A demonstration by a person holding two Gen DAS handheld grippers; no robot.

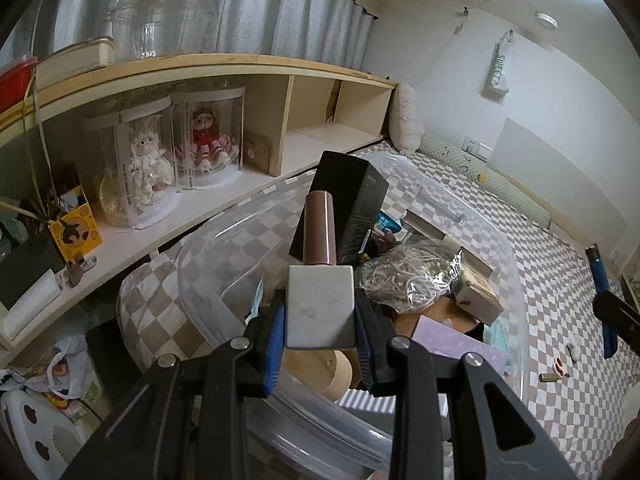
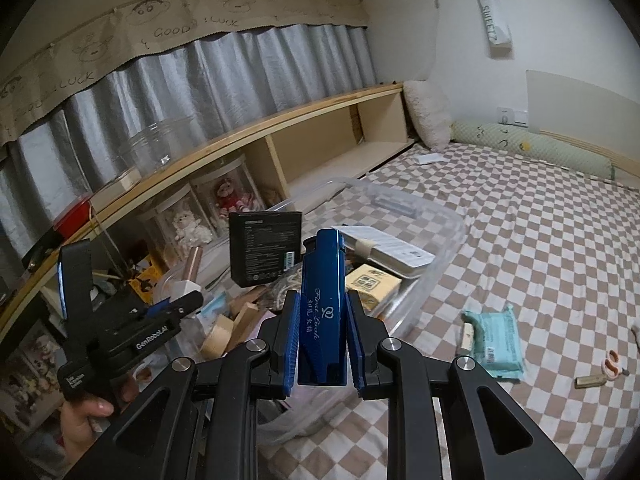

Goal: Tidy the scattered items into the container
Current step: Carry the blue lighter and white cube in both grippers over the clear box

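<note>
The left hand-held gripper [image 1: 322,312] is closed on a lipstick [image 1: 319,280] by its square silver cap, the pink tube pointing forward above the clear plastic container [image 1: 208,256]; the right hand-held gripper [image 2: 322,334] clamps a blue lighter [image 2: 322,304] upright between its blue pads, just at the container's near edge; the container sits on the bed [image 2: 540,248] with its checked cover and already holds a black box [image 2: 265,250], a bag of cord [image 1: 404,276] and other small items; a teal packet [image 2: 496,336], a small brass tube [image 2: 590,381] and a pink item [image 2: 611,360] lie scattered on the bed beside it.
</note>
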